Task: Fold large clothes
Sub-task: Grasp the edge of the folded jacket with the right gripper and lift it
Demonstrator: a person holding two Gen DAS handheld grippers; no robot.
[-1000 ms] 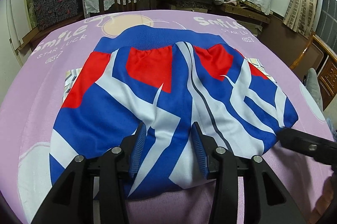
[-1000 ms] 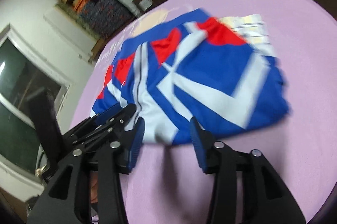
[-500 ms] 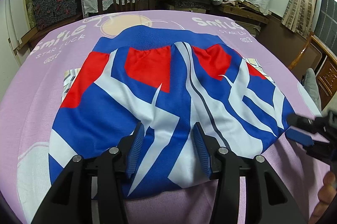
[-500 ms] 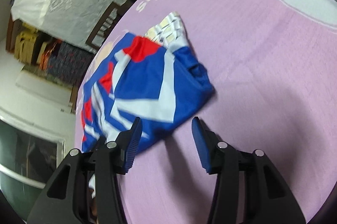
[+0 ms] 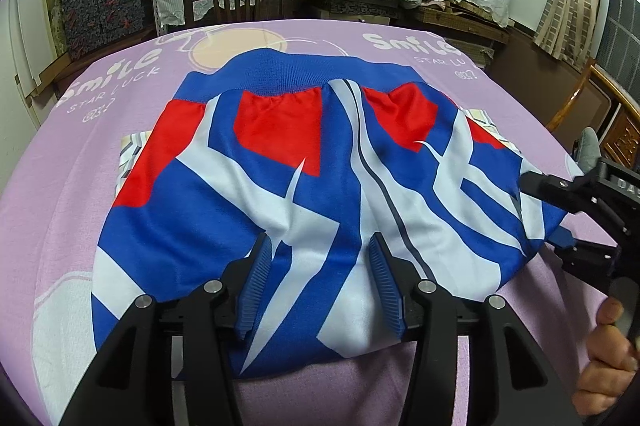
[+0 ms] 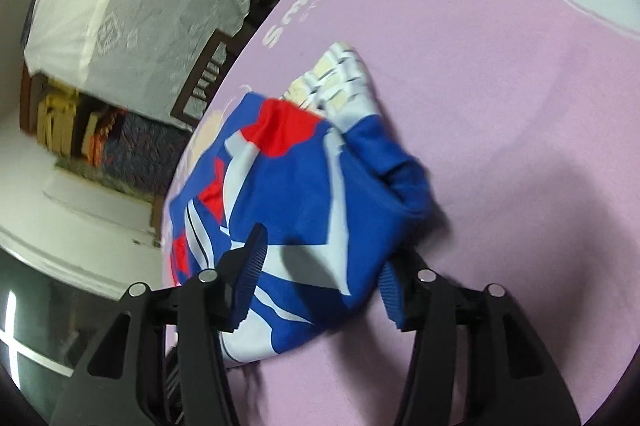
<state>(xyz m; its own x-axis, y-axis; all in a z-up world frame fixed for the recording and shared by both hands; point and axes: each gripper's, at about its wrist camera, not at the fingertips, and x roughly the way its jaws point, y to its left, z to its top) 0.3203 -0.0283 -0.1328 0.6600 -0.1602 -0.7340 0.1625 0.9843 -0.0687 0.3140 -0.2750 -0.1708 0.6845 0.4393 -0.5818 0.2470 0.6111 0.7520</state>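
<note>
right wrist view blurred throughout; lettering on the purple cloth (image 6: 500, 114) smeared there, only part readable. near edge of the jacket (image 6: 304, 210) covered by the right gripper (image 6: 320, 278) fingers, so contact of the pads cannot be told. in the left wrist view the right gripper (image 5: 556, 218) is cut off by the frame edge, one fingertip hidden under the jacket (image 5: 304, 194) edge. patterned fabric (image 5: 130, 154) underneath is mostly covered. hand (image 5: 608, 358) cropped at the border. chair (image 5: 238, 2) shows its backrest only.
</note>
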